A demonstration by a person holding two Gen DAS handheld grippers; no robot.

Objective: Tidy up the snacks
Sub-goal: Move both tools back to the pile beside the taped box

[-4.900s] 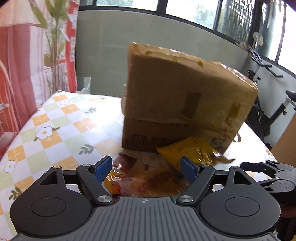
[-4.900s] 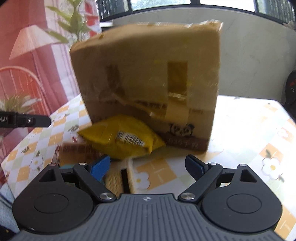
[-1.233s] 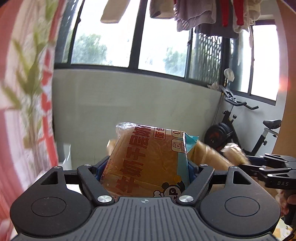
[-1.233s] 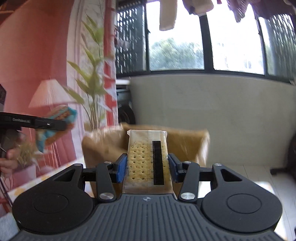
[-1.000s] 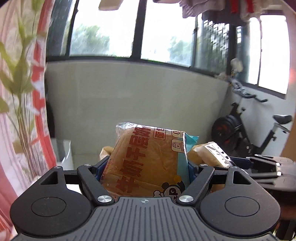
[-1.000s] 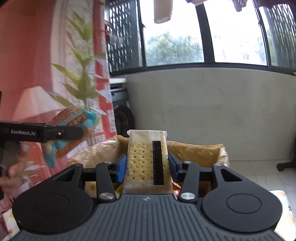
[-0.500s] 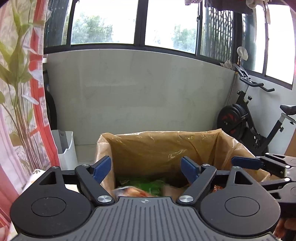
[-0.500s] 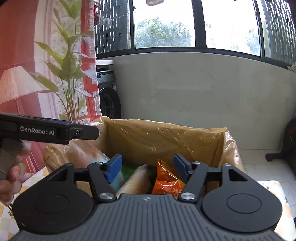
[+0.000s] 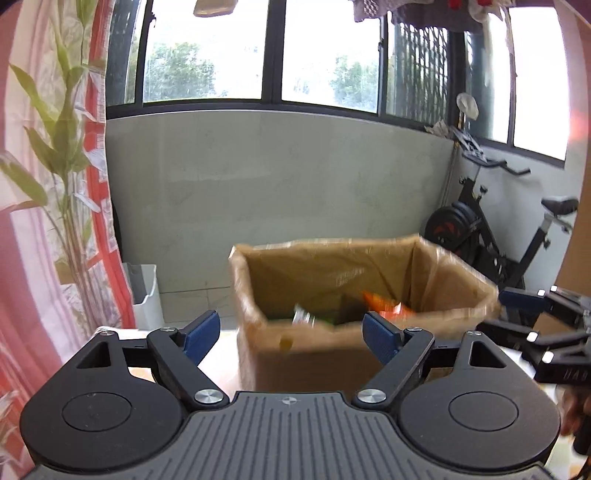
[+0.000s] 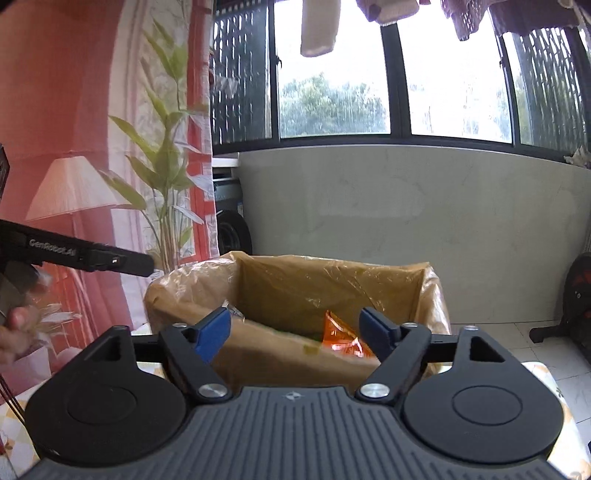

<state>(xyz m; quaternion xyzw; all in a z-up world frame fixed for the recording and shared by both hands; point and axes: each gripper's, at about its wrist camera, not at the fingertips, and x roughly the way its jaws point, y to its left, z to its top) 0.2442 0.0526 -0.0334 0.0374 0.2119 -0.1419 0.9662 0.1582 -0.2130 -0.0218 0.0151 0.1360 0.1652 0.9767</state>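
Left gripper (image 9: 291,334) fills the bottom of its frame, blue pads (image 9: 201,334) spread wide, nothing between them; a second ago it pinched an orange bread pack, so that pack has been let go. Right gripper (image 10: 295,330) reads the same: pads (image 10: 213,332) apart and bare, the cracker sleeve it carried a second ago gone. Both loads are presumably in the box (image 9: 436,332) just beyond the fingers, which sits at centre frame in both views, lined with clear film, top open. The box now appears smaller and further off than half a second back, so both tools seem to be drawing away after the drop. Judgement: this pair of snacks is stowed; the next step is likely a return to the table (image 10: 543,373) for whatever is left, though no loose snacks show in either frame. The left view is motion-blurred over the box; it gives an orange bag (image 9: 382,304) and something green inside, the right gripper at the right edge, and an exercise bike (image 9: 517,236) in the far right. The right view is sharper: orange bag (image 10: 341,338) against the near wall, a crinkled clear wrapper (image 10: 232,310) at the left rim, the left gripper's arm crossing the left edge, a curtain (image 10: 92,147) behind, and laundry (image 10: 319,26) at the top.
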